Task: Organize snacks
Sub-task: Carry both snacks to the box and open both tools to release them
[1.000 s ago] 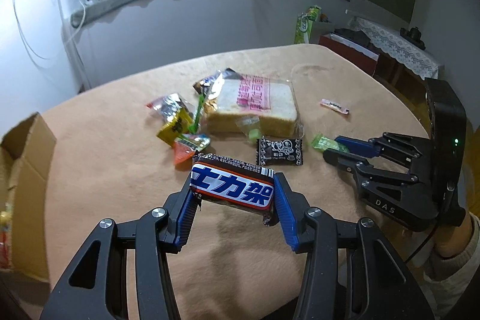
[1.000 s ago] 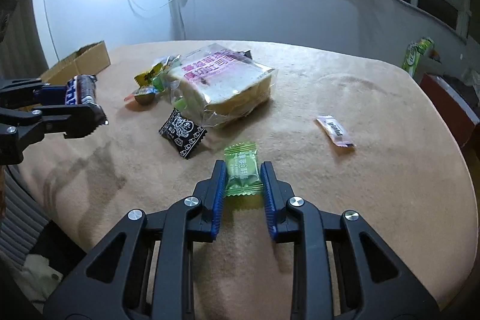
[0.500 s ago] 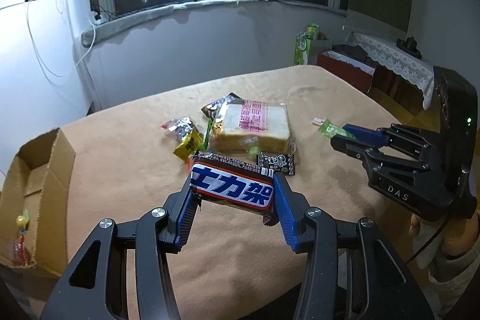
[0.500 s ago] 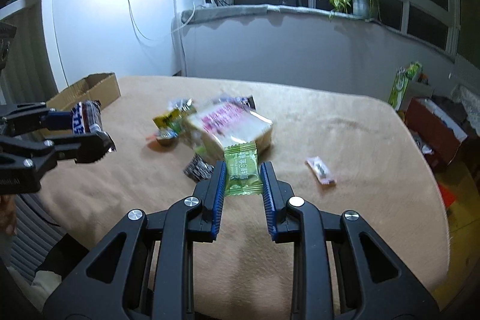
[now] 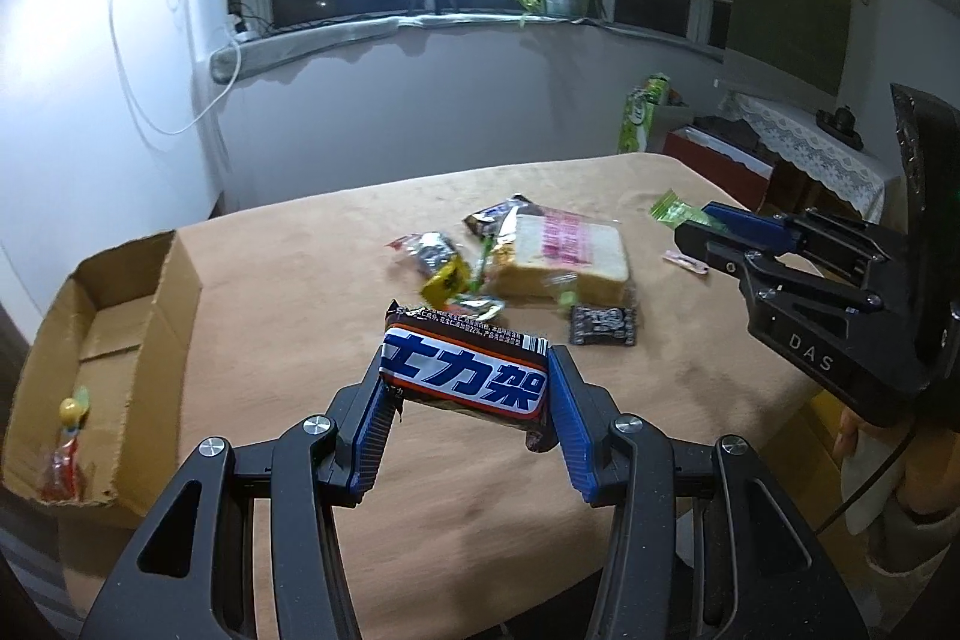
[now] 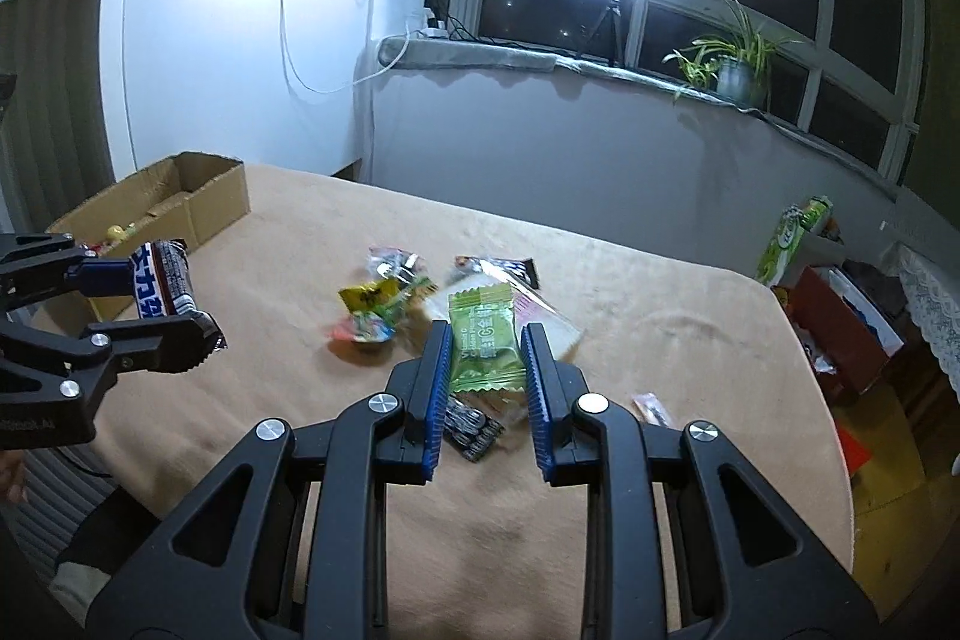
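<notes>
Presently, in the left wrist view, the left gripper [image 5: 465,388] is seen at lower centre, closed on a chocolate bar [image 5: 465,379] in a brown, blue and white wrapper, which is clamped crosswise between the blue pads and held above the tan table [image 5: 288,280]. A cardboard box [image 5: 102,340] is located at the left edge of the frame. A bagged bread loaf [image 5: 564,253] and loose snack packets are grouped at frame centre. The right gripper [image 5: 696,232] is shown at the right, with a green candy packet [image 5: 675,209] pinched at its tips.

In the right wrist view, the right gripper [image 6: 485,358] is shown at lower centre, closed on the green candy packet [image 6: 485,349], which is held upright clear of the table [image 6: 660,340]. The left gripper [image 6: 150,304] is seen at the left edge, gripping the chocolate bar [image 6: 162,286] just in front of the cardboard box [image 6: 204,196].
</notes>
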`<state>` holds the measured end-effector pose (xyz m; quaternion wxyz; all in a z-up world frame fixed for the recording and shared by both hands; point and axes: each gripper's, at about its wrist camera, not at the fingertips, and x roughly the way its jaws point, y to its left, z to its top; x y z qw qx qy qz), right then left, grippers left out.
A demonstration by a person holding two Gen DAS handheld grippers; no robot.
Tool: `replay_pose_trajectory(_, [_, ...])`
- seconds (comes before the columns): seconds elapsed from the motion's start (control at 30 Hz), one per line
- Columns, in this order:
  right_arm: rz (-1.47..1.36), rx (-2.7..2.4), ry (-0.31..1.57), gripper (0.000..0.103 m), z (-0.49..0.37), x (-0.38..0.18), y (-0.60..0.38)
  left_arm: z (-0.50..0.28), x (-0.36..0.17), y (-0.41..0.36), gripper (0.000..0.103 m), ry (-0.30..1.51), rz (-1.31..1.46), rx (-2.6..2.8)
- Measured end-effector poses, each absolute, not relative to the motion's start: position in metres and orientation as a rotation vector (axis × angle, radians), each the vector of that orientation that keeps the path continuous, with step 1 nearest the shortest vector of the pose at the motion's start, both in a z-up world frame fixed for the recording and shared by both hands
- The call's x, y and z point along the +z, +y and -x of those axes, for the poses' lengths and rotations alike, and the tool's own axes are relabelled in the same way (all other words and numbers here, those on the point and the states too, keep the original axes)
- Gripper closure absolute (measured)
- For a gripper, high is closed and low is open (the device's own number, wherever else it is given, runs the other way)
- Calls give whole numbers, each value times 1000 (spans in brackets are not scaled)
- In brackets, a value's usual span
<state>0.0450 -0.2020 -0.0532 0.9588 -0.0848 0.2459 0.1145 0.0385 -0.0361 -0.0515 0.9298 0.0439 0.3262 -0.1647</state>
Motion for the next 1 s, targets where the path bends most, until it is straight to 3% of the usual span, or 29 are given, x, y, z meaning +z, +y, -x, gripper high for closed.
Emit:
replay_pose_trajectory(0.6, [194,308,483,79,-54,-45,-167,-37,-45,-3,55,639,-43,-289])
replay_pose_trajectory(1.0, [232,544,475,79,-67,-40,-52,-22,-40,110,55,581,57,-79])
